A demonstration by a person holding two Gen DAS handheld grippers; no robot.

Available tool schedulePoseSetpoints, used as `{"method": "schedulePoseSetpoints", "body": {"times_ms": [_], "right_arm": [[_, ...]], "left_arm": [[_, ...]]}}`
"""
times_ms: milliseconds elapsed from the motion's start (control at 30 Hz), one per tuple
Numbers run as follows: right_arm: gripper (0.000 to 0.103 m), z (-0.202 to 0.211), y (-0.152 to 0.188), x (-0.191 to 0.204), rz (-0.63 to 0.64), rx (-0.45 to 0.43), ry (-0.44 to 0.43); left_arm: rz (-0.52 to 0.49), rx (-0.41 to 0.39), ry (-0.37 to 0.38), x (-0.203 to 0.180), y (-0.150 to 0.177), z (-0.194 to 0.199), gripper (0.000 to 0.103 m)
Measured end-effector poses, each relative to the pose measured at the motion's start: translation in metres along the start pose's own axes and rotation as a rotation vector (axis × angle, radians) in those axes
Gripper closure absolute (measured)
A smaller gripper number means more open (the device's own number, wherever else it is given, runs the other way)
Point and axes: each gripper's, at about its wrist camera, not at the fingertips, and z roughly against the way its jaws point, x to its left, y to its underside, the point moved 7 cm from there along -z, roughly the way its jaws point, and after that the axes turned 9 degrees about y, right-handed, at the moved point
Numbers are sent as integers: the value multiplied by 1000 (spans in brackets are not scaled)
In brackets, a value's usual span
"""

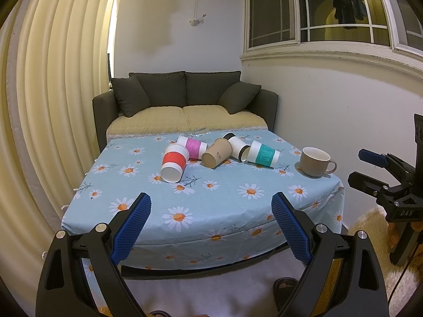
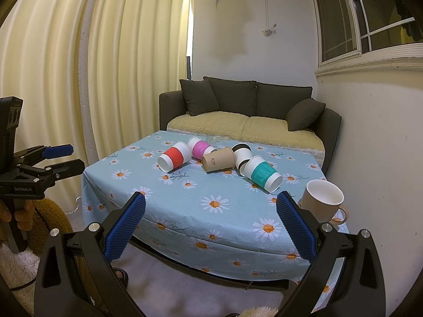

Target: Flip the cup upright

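A: Fingers first. Our left gripper [image 1: 211, 219] has its blue pads spread wide with nothing between them; our right gripper [image 2: 211, 219] is the same, wide and empty. Both hang off the near edge of the table, short of any cup.

B: Which cup do we take? Five paper ones lie on their sides. We judge the white paper cup with the red sleeve [image 1: 174, 164] the likeliest, being nearest the left fingers.

A: It lies ahead of the left gripper and a little left of its centre line, well apart from the pads. Long axis runs roughly toward and away from us, tilted slightly. We cannot tell for certain whether the near end is mouth or base.

B: Outward from it: the white paper cup with the magenta sleeve [image 1: 192, 145] touches it behind, then the plain brown paper cup [image 1: 216, 153], the white-and-black paper cup [image 1: 237, 146] and the white paper cup with the teal sleeve [image 2: 263, 174], which lies closest to the right gripper.

A: The beige ceramic mug [image 2: 323, 201] already stands upright at the right edge, just beside the right gripper's right pad in the right wrist view. All rest on the daisy-print blue tablecloth [image 1: 224, 192].
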Motion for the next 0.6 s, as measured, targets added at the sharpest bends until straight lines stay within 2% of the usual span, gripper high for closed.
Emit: {"method": "schedulePoseSetpoints", "body": {"times_ms": [167,300,600], "right_arm": [[5,0,-1,-2,-6,-5,3],[5,-5,-1,-3,-10,30,9],[5,-27,-20,0,-15,66,-21]], "left_arm": [[6,19,-9,3,2,-4,13],[17,55,-5,7,1,-11,13],[9,136,9,18,-10,-29,13]]}}
